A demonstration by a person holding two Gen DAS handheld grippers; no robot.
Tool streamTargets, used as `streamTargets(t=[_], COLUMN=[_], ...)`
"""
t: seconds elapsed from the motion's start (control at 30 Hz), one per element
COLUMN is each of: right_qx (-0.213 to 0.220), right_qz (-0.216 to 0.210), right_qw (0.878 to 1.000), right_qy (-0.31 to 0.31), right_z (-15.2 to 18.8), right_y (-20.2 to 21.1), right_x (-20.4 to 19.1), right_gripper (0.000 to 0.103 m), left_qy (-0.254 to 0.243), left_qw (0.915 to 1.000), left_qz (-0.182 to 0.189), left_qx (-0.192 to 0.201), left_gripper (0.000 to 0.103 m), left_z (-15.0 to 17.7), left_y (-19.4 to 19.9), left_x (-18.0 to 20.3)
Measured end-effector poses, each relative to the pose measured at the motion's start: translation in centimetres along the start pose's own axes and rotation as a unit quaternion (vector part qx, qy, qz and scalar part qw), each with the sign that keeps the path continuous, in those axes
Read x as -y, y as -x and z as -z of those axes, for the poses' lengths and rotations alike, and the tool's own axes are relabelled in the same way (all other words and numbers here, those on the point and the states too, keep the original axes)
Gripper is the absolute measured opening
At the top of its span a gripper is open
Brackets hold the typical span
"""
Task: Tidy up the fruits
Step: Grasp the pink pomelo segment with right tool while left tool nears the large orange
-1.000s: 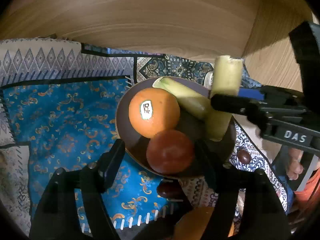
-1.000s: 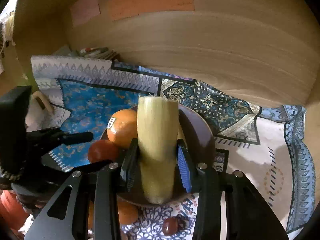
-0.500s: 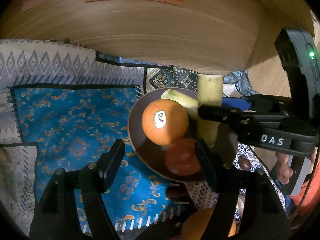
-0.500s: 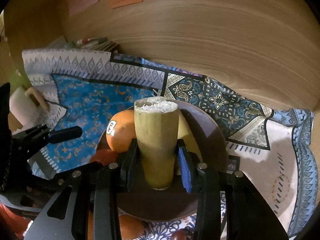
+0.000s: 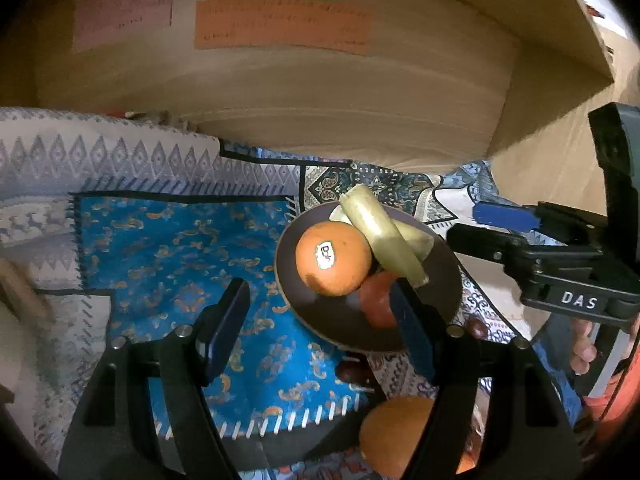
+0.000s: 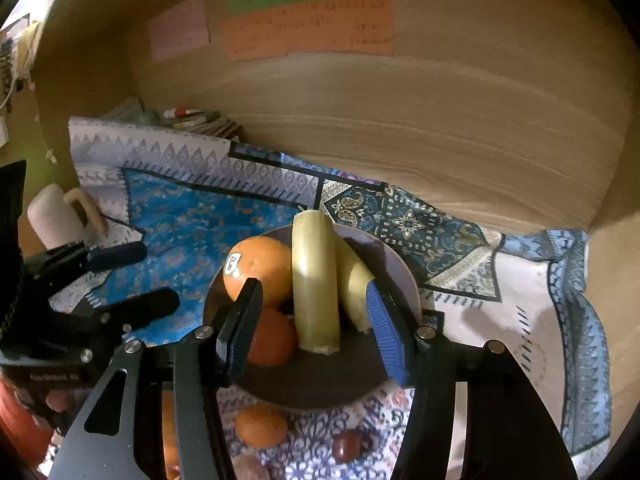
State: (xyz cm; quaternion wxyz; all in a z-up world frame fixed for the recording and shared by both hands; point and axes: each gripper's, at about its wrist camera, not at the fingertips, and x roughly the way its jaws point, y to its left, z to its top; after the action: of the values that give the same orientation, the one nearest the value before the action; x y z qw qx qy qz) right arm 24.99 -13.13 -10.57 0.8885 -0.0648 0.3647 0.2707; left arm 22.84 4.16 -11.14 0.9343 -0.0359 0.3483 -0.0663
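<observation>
Two stalks [image 6: 316,280] lie in plate [image 6: 320,384] w/ orange [image 6: 260,264]. R gripper [image 6: 312,320] jaws apart, L gripper [image 5: 320,332] too, both empty. Step: placing done; next prob grab loose orange [image 6: 260,426] below plate.

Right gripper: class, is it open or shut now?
Open. The right gripper has its fingers spread apart from the cane piece, which lies in the plate, untouched.
</observation>
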Motion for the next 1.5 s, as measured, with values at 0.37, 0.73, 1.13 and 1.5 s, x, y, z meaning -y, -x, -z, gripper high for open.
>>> streamTargets(t=[0.37,0.73,1.13,1.5], right_qx=[0.038,0.045,0.016,0.004], right_qz=[0.001,-0.002,-0.005,-0.007], right_qw=[0.999,0.999,1.000,1.000], right_qy=[-0.010,-0.006,0.009,-0.004], right_z=[3.5,8.1,12.2,12.5], right_y=[4.9,7.2,5.7,4.4], right_x=[-1.8,-5.1,-8.4,-7.7], right_gripper=[0.059,0.069,0.085,0.077], left_qy=[-0.010,-0.012,-0.004,0.007], left_qw=[0.9994,0.9989,0.9987,0.9988], left_qz=[-0.023,-0.038,-0.050,-0.043], left_qx=[0.025,0.024,-0.006,-0.022], left_gripper=[0.080,0.087,0.090,0.090], left_z=[2.9,7.4,11.8,12.1], left_y=[5.3,8.8,9.0,7.8], left_x=[1.0,1.4,0.7,0.3])
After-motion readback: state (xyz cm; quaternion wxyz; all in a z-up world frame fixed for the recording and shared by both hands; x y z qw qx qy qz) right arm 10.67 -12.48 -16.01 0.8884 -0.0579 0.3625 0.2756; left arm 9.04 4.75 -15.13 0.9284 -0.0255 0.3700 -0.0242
